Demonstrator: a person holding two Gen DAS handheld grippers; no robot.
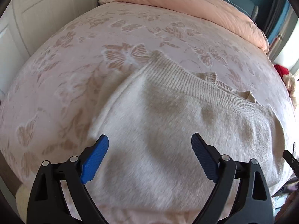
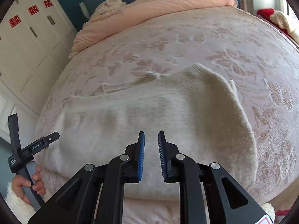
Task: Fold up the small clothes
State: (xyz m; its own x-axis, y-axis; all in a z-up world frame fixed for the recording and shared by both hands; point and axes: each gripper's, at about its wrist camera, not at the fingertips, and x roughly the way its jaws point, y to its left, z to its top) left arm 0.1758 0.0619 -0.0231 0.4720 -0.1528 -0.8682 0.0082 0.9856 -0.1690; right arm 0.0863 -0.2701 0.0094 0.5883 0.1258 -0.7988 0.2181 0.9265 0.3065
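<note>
While no fold is yet in progress, the following is recorded.

Item: cream knit sweater [image 1: 168,123], spread flat on the bed [image 1: 61,59], toward its near edge. The ribbed hem band [image 1: 186,82] is turned to the far side, with a ribbed cuff [image 1: 209,76] showing beyond it; in the right wrist view one far corner of the sweater [image 2: 211,85] is seen rucked up off the bedspread. The fabric appears soft and fluffy and is judged likely to slip or bunch when pinched.

Left gripper [image 1: 150,158]: held above the near part of the sweater, jaws spread wide, nothing grasped. Contact with the fabric cannot be confirmed.

Right gripper [image 2: 151,155]: held above the near edge of the sweater, jaws drawn close but with a clear gap between the blue pads [image 2: 142,156], nothing grasped.

Surroundings: a peach duvet [image 1: 186,5] is bunched along the far edge of the bed; white cupboards [image 2: 28,46] stand beside it.

Step in hand, as judged: positioning before a fold, the garment being laid out and neither gripper engaged.

Next move, as judged: the right gripper would need to be opened wider, both lowered onto matching points of one sweater edge, closed on the fabric, and that edge lifted and carried across evenly.
</note>
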